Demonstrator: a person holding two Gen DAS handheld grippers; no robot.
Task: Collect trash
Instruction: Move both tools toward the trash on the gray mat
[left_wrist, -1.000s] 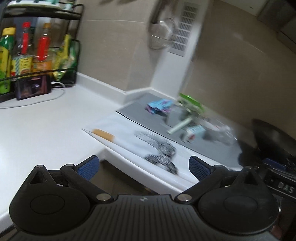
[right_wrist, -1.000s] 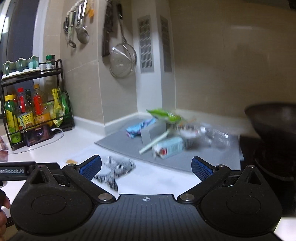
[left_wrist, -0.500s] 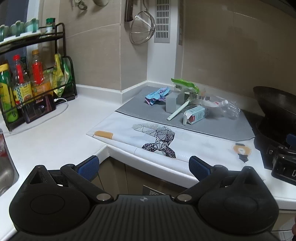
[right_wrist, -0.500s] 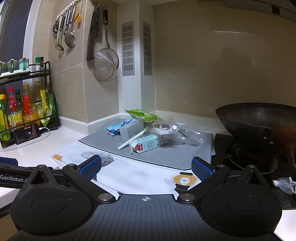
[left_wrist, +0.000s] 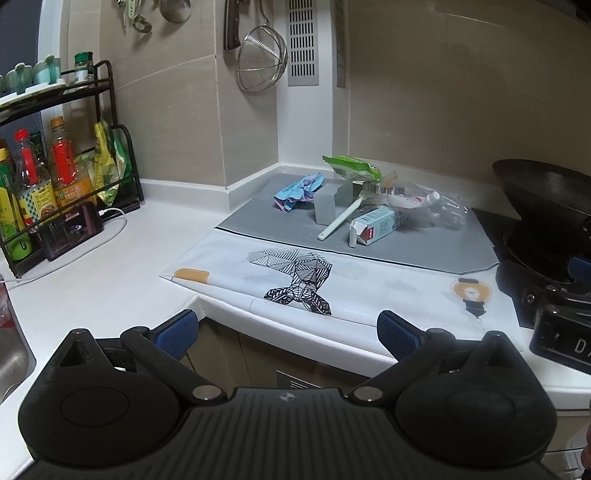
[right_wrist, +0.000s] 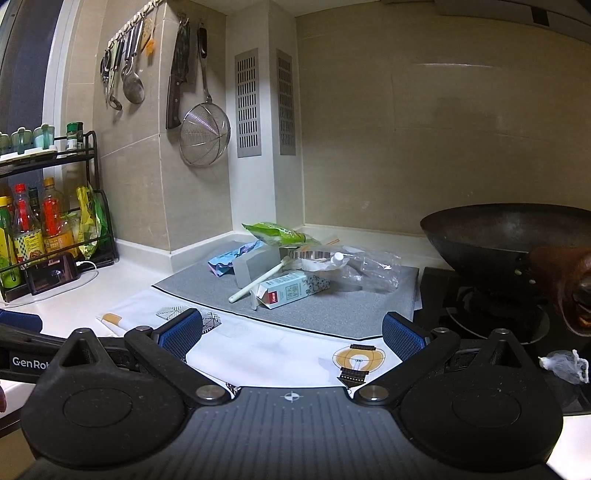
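A pile of trash lies on a grey mat (left_wrist: 424, 247) in the counter corner: a small milk carton (left_wrist: 376, 226) (right_wrist: 291, 291), a green snack bag (left_wrist: 351, 168) (right_wrist: 277, 232), a blue crumpled wrapper (left_wrist: 295, 190) (right_wrist: 225, 260), a white stick (left_wrist: 338, 221), a grey block (left_wrist: 327, 206) and a crushed clear bottle (left_wrist: 439, 210) (right_wrist: 369, 264). A white crumpled scrap (right_wrist: 565, 363) lies on the stove. My left gripper (left_wrist: 288, 332) is open and empty, off the counter's front edge. My right gripper (right_wrist: 291, 334) is open and empty above a white printed bag (right_wrist: 258, 347).
A black wok (right_wrist: 509, 236) sits on the stove (right_wrist: 491, 314) at the right. A rack of sauce bottles (left_wrist: 40, 181) and a phone on a cable (left_wrist: 70, 230) stand at the left. Utensils and a strainer (right_wrist: 205, 133) hang on the wall.
Both views have steadied from blurred motion. The left view has pulled back and levelled, and the right view has shifted right toward the stove. Both grippers stay open.
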